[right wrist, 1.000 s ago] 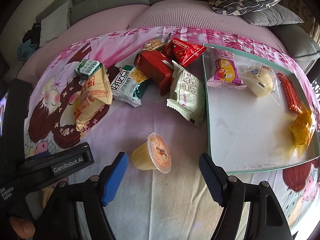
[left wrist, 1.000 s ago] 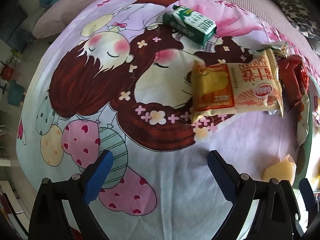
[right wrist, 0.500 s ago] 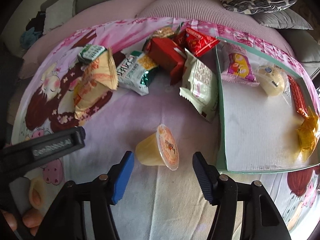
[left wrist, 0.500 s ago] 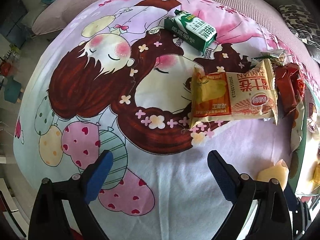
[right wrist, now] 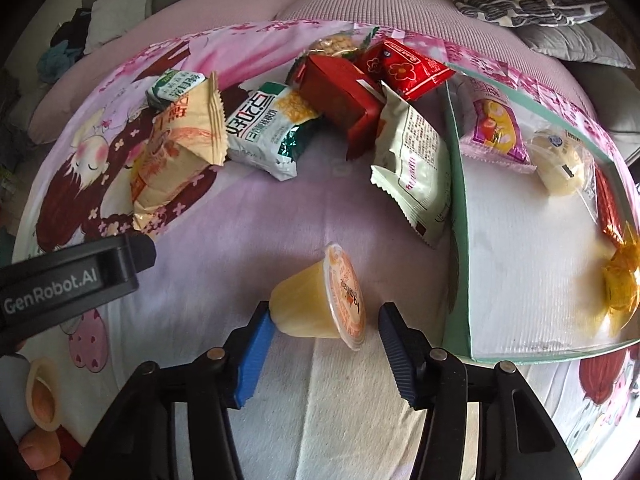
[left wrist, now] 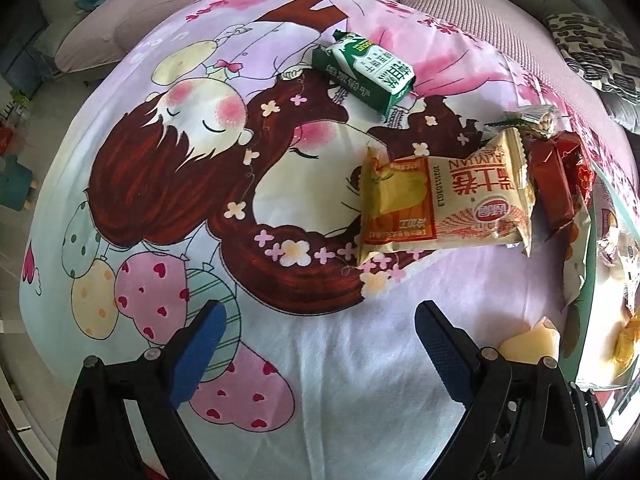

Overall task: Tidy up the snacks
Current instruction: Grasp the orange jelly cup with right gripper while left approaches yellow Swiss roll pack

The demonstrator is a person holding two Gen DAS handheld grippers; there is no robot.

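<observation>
- Jelly cup [right wrist: 320, 304]: small clear plastic cup w/ pale yellow jelly, lying on its side, orange-printed foil lid facing right. Sits lower centre of right wrist view, on the cartoon-print blanket [right wrist: 248, 216].
- Right gripper [right wrist: 322, 354]: blue-padded fingers part open, one each side of the cup. Left pad looks to be at or touching the cup base; right pad just clear of the lid rim. Not clamped.
- Left gripper [left wrist: 316, 344]: fingers wide open, nothing between them, over bare blanket, bottom centre of left wrist view.
- Right view only: green-rimmed tray [right wrist: 460, 216] at right of frame, holding a pink-purple snack pack [right wrist: 494, 128], a wrapped pale bun [right wrist: 560, 164], a red strip pack and yellow wrapped bits at far right edge. Also a green-white snack bag [right wrist: 266, 128], red box [right wrist: 340, 96], red flower-print pack [right wrist: 404, 68], white pack [right wrist: 416, 164] leaning on tray edge.
- Left view only: green milk carton [left wrist: 364, 72] in full, upper centre, and the printed front of the yellow-orange cracker bag [left wrist: 444, 204], right of centre. Jelly cup shows only as a pale sliver [left wrist: 528, 340] at lower right.
</observation>
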